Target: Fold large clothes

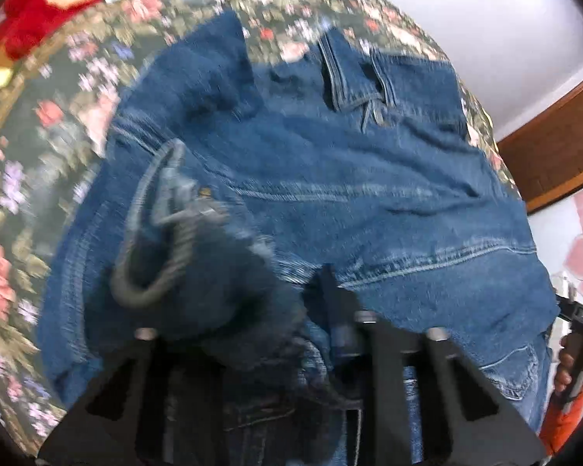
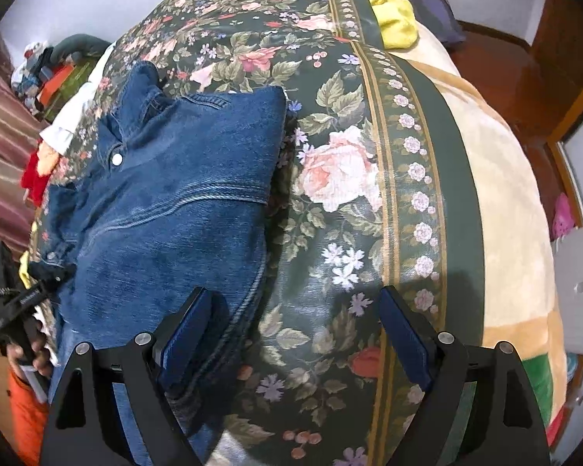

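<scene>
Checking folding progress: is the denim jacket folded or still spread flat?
Partly folded: the denim jacket has one side turned in to a straight edge on the floral bedspread, its collar still exposed.

Denim jacket: you're handling thick, matt blue denim, faded along its stitched seams; one glossy pale snap button.
Bedcover: woven flowered cloth under your grippers, faint sheen, fine ribbed weave.
Blanket: far right, cream, soft and fleecy, matt.
Right gripper: matt black plastic arms with shiny metal screw heads; its fingers carry dark blue, smooth-looking pads.
Left gripper: same matt black plastic, metal screws.
Bed frame: glossy reddish-brown wood.
Yellow cloth: far, plush, matt.
</scene>
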### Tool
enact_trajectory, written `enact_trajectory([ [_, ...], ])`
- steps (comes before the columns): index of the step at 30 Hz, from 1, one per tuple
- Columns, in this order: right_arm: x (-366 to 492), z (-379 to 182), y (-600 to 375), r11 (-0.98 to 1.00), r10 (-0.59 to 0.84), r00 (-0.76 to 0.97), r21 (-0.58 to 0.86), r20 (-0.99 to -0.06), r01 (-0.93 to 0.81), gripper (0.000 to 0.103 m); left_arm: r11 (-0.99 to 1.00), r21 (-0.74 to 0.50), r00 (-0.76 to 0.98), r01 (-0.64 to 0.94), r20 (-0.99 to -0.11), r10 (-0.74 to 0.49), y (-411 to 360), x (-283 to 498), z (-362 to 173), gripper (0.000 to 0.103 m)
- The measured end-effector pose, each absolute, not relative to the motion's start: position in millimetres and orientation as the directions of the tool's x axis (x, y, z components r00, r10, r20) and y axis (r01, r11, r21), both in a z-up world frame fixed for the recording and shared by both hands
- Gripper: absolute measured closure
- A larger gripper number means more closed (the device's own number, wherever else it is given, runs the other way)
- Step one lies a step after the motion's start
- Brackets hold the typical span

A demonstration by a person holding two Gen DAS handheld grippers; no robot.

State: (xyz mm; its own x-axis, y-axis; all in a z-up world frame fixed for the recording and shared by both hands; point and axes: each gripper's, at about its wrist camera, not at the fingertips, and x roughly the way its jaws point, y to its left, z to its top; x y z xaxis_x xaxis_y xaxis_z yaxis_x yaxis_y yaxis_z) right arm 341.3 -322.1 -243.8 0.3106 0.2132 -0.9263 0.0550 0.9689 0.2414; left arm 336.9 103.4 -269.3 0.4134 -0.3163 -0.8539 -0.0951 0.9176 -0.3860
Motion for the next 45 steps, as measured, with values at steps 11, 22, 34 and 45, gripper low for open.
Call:
enact_trajectory([
  [11,352.2,-215.6,-298.2,0.966,0.225,0.363,0.255,-0.904,0.036,0.017,0.983,-0.150,0.697,0.107,-0.693,-0.182,78.4,354.3,-141.5,0.092],
  [22,362.3,-203.8,-277.2,0.965,0.244,0.382,0.262,-0.891,-0.004,0.017,0.996,-0.002,0.690,0.086,-0.721,-0.060,92.1,385.0,-162.1,0.091],
  [34,360.6,-230.1,-279.7,0.972,0.222,0.322,0.235,-0.920,0.001,0.017,0.999,0.001,0.473,0.053,-0.881,-0.024,128.7,362.1,-255.3,0.049],
  [45,372.2,-228.4,-292.5,0.960,0.254,0.338,0.280,-0.906,0.028,0.017,0.994,-0.100,0.481,-0.036,-0.874,-0.071,190.5,352.9,-212.3,0.020],
])
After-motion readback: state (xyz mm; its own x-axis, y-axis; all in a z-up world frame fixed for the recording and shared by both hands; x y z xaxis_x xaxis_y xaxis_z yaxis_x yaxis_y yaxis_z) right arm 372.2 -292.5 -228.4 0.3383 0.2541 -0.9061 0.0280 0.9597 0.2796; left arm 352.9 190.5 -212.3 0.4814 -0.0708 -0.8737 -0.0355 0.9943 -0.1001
